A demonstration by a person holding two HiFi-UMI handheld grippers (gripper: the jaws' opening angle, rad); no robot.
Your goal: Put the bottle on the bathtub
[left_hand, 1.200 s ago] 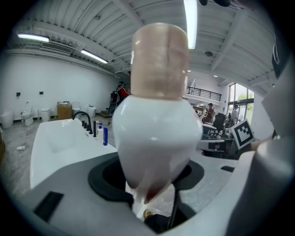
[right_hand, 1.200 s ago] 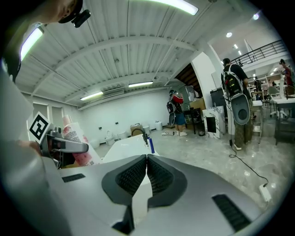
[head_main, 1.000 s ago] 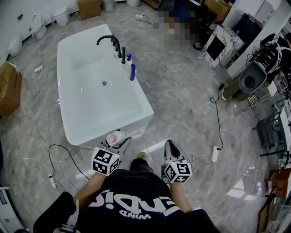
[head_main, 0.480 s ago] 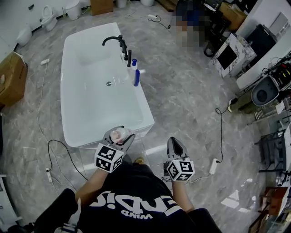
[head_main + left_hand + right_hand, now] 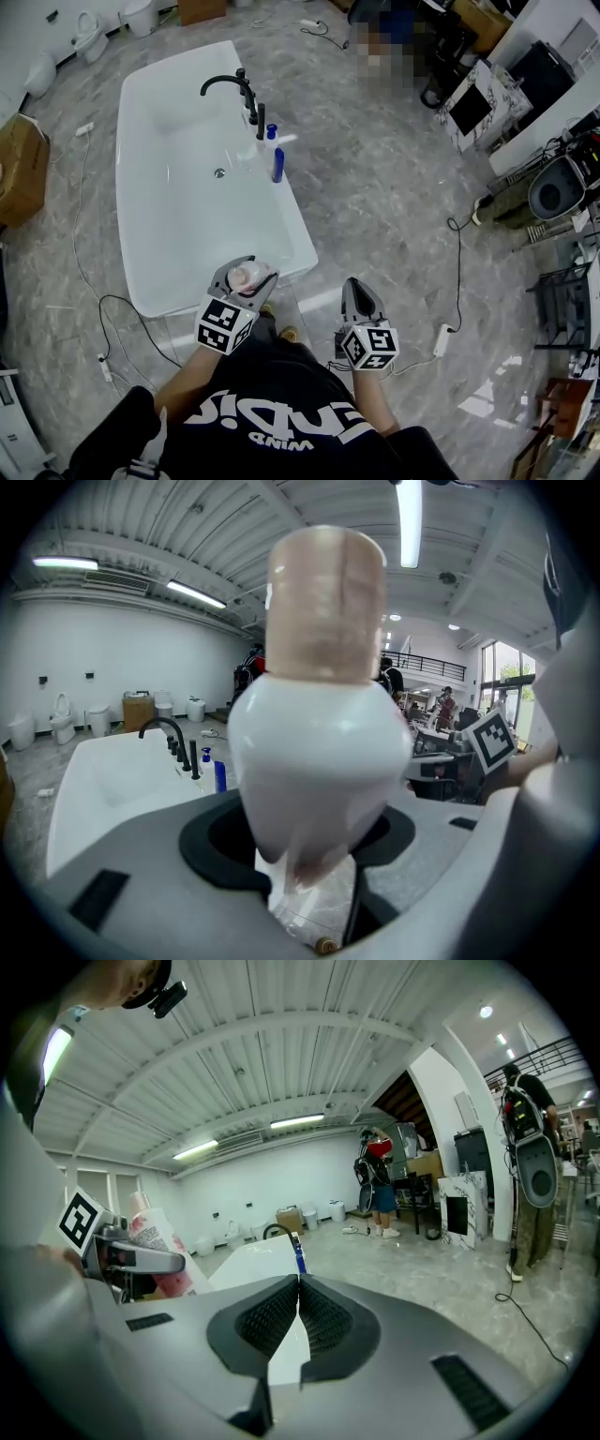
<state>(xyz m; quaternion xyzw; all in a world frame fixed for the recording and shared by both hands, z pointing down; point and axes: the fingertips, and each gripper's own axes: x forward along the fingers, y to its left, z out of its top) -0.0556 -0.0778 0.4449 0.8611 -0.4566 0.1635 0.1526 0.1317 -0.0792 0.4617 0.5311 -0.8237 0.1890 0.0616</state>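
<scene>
Bottle (image 5: 319,752) seemingly in left hand-held gripper (image 5: 249,271)

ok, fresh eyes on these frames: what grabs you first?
The large white bathtub fills the head view's upper left, with a black faucet and a blue bottle on its right rim. By its near end the left claw is shut on a white bottle with a beige cap, which fills the left gripper view. The right claw beside it is shut and empty.
</scene>
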